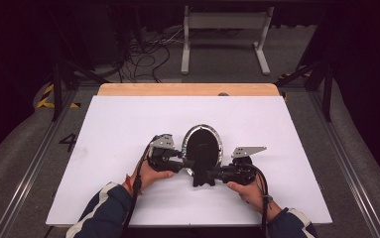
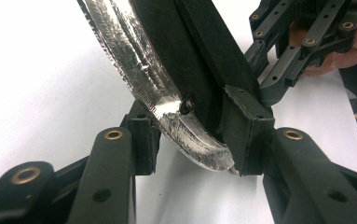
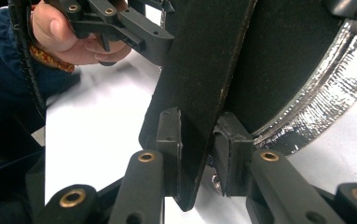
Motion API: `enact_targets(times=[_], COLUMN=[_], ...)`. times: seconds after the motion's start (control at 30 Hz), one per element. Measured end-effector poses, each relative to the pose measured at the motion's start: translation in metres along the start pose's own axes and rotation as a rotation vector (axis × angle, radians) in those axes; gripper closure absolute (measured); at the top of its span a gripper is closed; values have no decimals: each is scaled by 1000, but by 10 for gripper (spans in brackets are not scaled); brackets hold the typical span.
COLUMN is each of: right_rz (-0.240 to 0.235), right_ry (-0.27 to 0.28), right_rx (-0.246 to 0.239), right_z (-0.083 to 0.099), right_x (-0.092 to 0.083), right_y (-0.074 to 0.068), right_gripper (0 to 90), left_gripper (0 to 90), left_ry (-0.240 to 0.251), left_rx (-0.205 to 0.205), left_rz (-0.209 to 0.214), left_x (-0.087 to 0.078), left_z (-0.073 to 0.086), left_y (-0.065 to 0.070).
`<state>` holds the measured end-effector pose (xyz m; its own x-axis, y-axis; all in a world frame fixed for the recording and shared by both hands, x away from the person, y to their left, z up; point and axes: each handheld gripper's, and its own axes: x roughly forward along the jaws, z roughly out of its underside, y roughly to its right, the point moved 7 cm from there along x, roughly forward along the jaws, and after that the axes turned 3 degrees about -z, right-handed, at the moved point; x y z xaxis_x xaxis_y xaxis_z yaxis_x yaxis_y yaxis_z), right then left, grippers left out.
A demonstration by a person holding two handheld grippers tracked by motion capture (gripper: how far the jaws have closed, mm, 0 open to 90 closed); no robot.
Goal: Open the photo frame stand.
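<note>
Grippers are clamping the oval mirror (image 1: 202, 147) lying near the desk (image 1: 108, 129) front: left gripper (image 2: 192, 154) pinching its silver rim, right gripper (image 3: 197, 154) squeezing its black stand flap (image 3: 204, 84). Holding the rim steady while swinging the flap gently seems wise.

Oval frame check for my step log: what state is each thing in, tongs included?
oval frame: lying flat on the table, black back up
black stand: pinched at its lower end
left tongs: shut on the frame's silver rim
right tongs: shut on the stand
</note>
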<state>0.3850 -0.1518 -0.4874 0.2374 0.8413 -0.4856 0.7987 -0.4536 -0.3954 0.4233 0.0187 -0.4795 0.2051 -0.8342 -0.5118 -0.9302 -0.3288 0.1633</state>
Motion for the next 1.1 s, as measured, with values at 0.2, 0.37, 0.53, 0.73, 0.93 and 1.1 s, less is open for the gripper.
enact_targets(times=[0.2,0.37,0.53,0.73,0.93,1.1], right_rz=[5,2,-12,-19,-25,-32], right_ry=[-3,0,5,8,11,7], right_rx=[-2,-2,-3,-6,-15,-27], right_z=[0,0,-1,-2,-4,-4], right_x=[-1,-2,-2,-3,-2,-1], right_y=[0,0,-2,-4,-8,-11], right_gripper=[761,780,783,792,797,806], left_gripper=[594,610,610,623,650,679], left_ry=[2,8,9,25,51,64], left_rx=[49,61,77,97,101,128], left_rz=[-34,-50,-72,-92,-99,-128], left_x=[-1,-2,-3,-5,-9,-12], left_z=[-4,-5,-6,-8,-10,-13], left_y=[5,6,6,6,5,5])
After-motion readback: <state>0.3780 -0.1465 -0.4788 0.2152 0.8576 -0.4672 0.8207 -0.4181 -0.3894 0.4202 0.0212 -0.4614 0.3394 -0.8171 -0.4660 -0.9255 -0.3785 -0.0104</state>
